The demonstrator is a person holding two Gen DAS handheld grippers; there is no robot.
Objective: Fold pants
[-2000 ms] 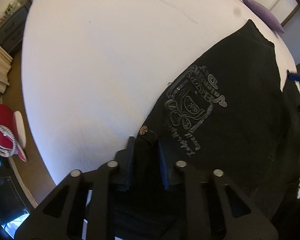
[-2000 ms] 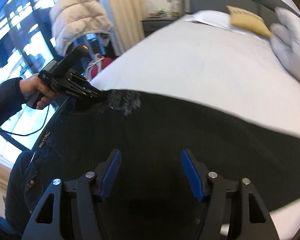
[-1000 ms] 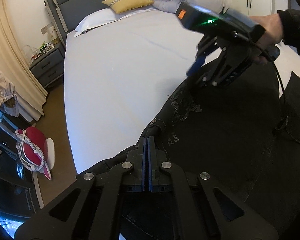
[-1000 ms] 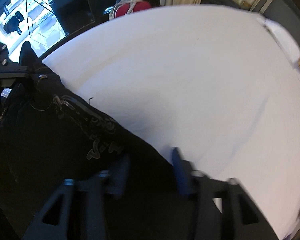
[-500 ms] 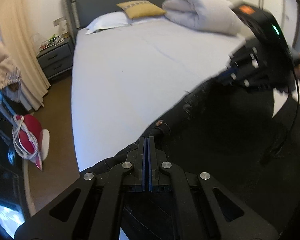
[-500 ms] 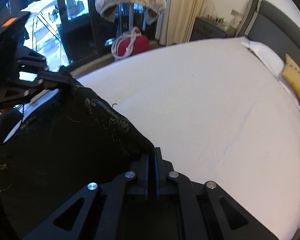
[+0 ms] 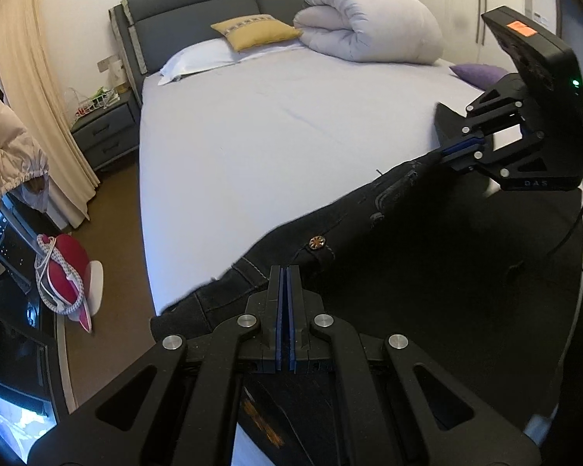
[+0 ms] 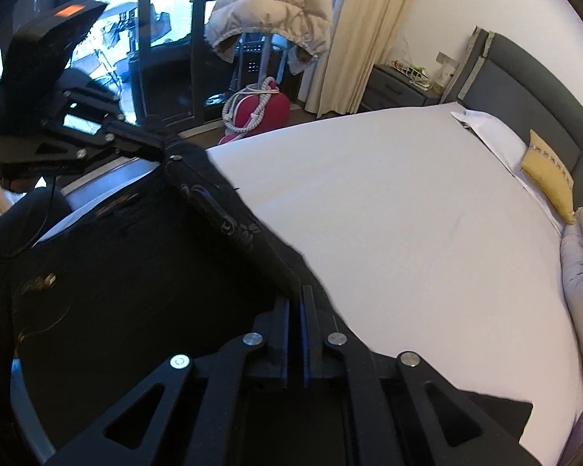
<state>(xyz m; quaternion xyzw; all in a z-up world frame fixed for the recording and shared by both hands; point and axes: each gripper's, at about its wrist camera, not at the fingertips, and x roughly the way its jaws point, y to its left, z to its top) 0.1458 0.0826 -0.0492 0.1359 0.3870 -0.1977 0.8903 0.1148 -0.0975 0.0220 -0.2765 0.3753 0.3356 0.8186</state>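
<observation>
While the black pants point(image 7: 427, 279) were held stretched above the near end of the bed point(image 7: 291, 136), no fold could yet be made out. At the left of the span, the left gripper point(image 7: 283, 272) was seen with its blue pads pressed together on the waistband edge, just beside the metal button point(image 7: 315, 241). From there the upper hem was drawn taut across to the right, where the right gripper point(image 7: 443, 151) was clamped on the far corner of the same edge; in the right wrist view the right gripper's jaws were shown nearly together, with dark cloth pinched between them. The rest of the garment hung down below that line, and how much of it was draped on the mattress could not be told.

It was judged that only the pick-up and spreading had been done. The laying flat on the white sheet, the bringing of one leg over the other and the folding lengthwise were all judged still to be ahead. The rolled duvet point(image 7: 369, 27) and yellow cushion point(image 7: 254, 31) at the headboard lay well apart from the work.
</observation>
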